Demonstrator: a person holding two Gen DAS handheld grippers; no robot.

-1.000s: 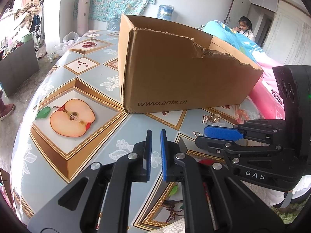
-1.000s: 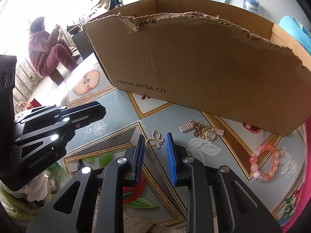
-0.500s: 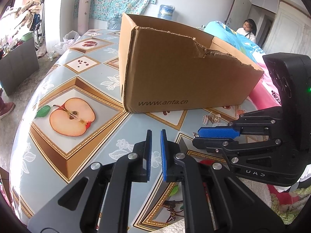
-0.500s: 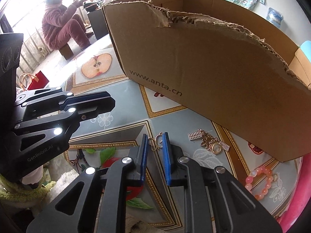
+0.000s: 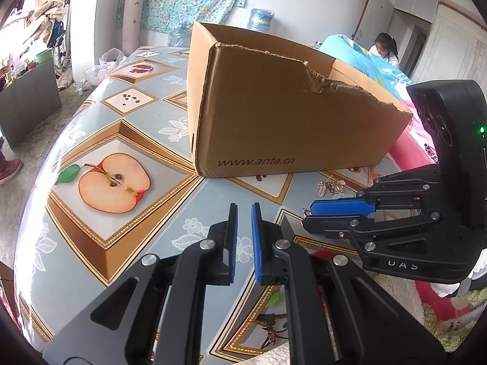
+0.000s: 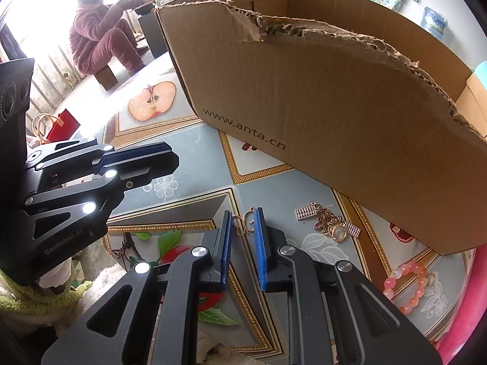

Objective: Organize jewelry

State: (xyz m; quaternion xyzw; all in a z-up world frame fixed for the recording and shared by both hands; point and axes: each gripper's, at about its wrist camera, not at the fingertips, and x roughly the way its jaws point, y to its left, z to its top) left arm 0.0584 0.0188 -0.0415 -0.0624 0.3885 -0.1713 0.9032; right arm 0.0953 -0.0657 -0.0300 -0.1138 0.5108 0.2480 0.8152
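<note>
A torn cardboard box [image 5: 292, 121] marked www.anta.cn stands on the fruit-print table [image 5: 121, 127]; it also shows in the right wrist view [image 6: 350, 115]. A small gold butterfly charm [image 6: 243, 222] lies between the tips of my right gripper [image 6: 242, 217], whose jaws stand a little apart around it. A gold chain cluster [image 6: 330, 223] and a pink bead bracelet [image 6: 404, 286] lie to the right by the box. My left gripper [image 5: 243, 213] is nearly closed and empty, to the left of the right gripper [image 5: 322, 213].
The table's rounded edge [image 5: 33, 200] falls away on the left. A pink and blue quilt [image 5: 411, 152] lies to the right of the box. One person sits far left [image 6: 100, 33] and another at the back right [image 5: 385, 48].
My right gripper has moved forward and down to the butterfly charm, so the charm now sits between its tips. The left gripper has stayed in place.
</note>
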